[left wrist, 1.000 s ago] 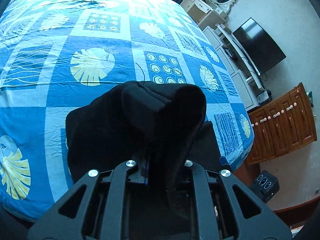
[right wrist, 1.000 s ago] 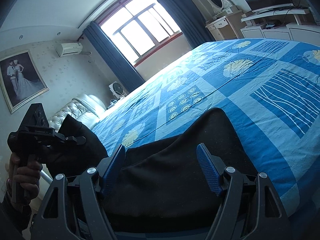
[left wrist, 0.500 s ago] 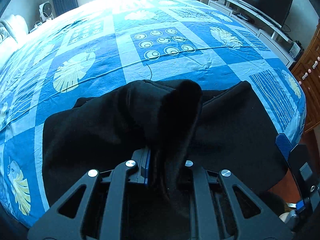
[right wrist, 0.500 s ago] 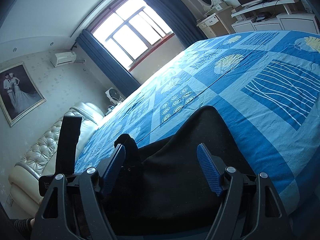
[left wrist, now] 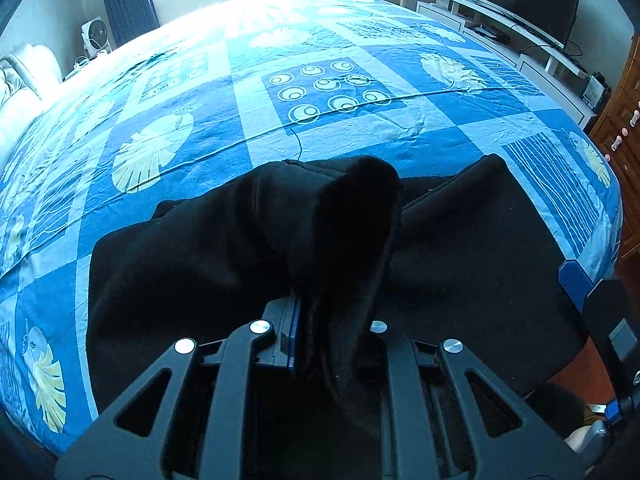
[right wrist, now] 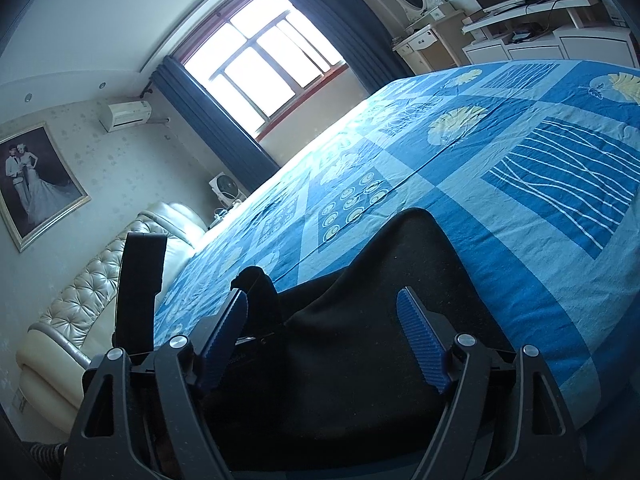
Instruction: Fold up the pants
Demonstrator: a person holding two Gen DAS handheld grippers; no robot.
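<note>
Black pants [left wrist: 472, 248] lie spread across the near edge of the bed. My left gripper [left wrist: 332, 312] is shut on a bunched fold of the pants, which drapes up and over its fingers and hides the tips. In the right wrist view the pants [right wrist: 380, 320] lie under my right gripper [right wrist: 326, 320], which is open with its blue pads wide apart just above the cloth. The left gripper's body [right wrist: 140, 284] shows there at the left, and a blue pad of the right gripper [left wrist: 576, 284] shows in the left wrist view.
The bed has a blue patchwork cover [left wrist: 320, 92]. A white padded headboard [right wrist: 92, 300] is at the left. A TV [left wrist: 524, 0] on a white stand and a wooden cabinet [left wrist: 624, 152] stand past the bed's right side. A window [right wrist: 272, 64] is behind.
My left gripper has carried the held fold from the left end of the pants toward the right, over the rest of the cloth. My right gripper stayed open above the pants.
</note>
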